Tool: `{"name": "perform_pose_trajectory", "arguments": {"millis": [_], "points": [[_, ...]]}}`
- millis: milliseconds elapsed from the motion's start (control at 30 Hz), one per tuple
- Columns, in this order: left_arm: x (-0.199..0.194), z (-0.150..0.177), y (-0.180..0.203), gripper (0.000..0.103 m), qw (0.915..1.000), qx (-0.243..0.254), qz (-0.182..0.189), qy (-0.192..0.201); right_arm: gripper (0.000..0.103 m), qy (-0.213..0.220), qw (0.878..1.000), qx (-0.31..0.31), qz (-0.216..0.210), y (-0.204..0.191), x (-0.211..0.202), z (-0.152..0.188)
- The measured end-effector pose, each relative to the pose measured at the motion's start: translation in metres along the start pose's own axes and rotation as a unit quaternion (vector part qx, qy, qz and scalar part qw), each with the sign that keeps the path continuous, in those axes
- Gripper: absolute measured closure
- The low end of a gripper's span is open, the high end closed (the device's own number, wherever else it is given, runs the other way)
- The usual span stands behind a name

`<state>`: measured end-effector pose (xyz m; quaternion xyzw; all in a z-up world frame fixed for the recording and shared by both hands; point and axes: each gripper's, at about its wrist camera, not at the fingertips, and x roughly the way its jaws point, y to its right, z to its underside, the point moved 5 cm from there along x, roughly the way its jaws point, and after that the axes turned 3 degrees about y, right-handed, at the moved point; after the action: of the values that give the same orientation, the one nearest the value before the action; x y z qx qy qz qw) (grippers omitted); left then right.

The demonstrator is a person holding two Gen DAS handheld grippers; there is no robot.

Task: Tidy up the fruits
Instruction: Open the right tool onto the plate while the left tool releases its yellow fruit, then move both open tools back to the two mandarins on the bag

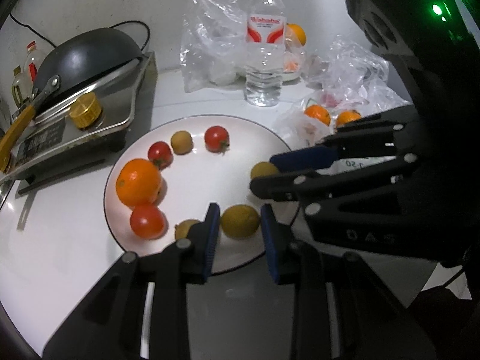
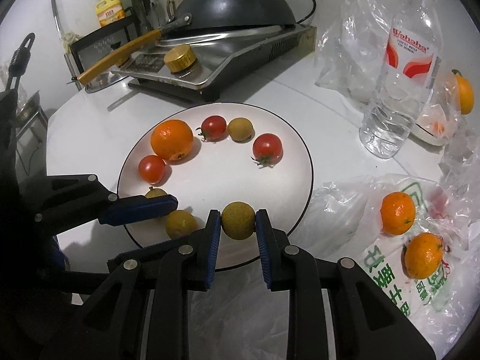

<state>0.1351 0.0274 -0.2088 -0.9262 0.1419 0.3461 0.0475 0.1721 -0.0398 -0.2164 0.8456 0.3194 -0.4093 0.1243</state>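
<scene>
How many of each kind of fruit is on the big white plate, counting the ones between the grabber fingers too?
Oranges: 1
Red tomatoes: 3
Small yellow-brown longans: 4
Total: 8

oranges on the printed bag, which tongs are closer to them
Right. The right tongs are at the plate's edge nearest the oranges, gripping a longan. The left tongs are over the plate's far side from them.
</scene>
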Motion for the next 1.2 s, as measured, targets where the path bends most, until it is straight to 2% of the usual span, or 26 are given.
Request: {"name": "perform_pose_trajectory", "arguments": {"millis": [333, 900, 1067, 1200], "points": [[-0.001, 0.0, 0.0, 0.073, 1.0, 0.001, -0.008, -0.003, 0.077, 0.005, 1.0, 0.007, -0.001, 0.001, -0.003, 0.0], [-0.02, -0.002, 0.01, 0.073, 0.9996, 0.009, -0.025, 0.008, 0.077, 0.041, 0.999, 0.016, -0.001, 0.011, -0.039, 0.005], [-0.032, 0.001, 0.019, 0.073, 0.9997, -0.012, -0.007, 0.022, 0.077, 0.054, 0.998, 0.019, 0.004, 0.018, -0.053, 0.009], [-0.041, 0.004, 0.036, 0.073, 0.9993, -0.011, 0.006, 0.034, 0.077, 0.06, 0.998, 0.025, 0.007, 0.025, -0.064, 0.017]]}}
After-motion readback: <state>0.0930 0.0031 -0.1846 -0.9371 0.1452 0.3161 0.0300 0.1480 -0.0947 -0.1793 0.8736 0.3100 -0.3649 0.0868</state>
